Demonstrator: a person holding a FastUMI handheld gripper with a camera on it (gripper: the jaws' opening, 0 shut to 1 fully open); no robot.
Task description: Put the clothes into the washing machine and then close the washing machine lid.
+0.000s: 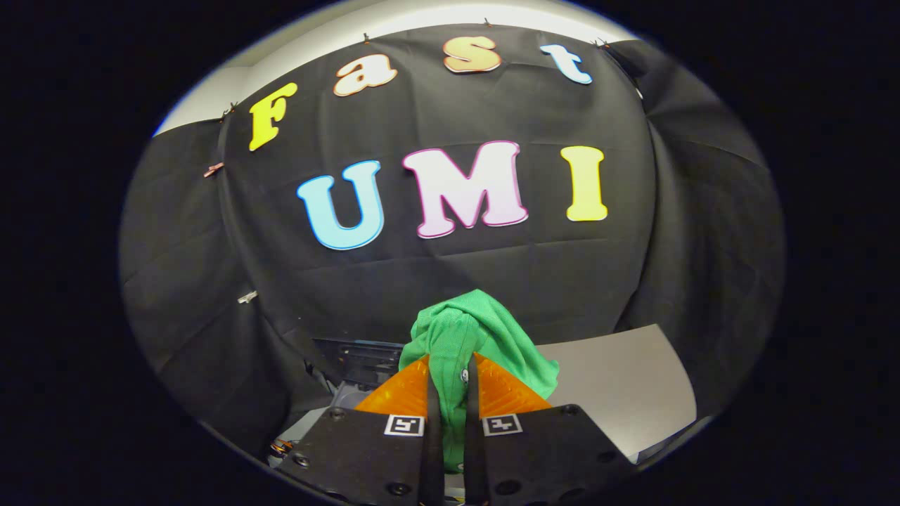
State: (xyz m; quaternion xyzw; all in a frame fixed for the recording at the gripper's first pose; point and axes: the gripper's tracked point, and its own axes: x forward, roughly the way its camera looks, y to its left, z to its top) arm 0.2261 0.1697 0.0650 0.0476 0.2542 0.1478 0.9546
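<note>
We've got the green garment (478,337) pinched betw. the gripper (450,383) jaws, both pressing on it; cloth bunches up ahead of them, grey surface (619,379) beyond.

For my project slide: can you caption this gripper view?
Gripper shut on a bunched green fabric garment, held up before the black cloth wall, grey tabletop beyond.

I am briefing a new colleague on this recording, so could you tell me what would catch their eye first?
The bright green garment stands out at once: it is bunched between the fingers of the tool, which is shut on it and holds it up against the black cloth wall. Beyond it to the right lies a pale grey flat surface.
</note>
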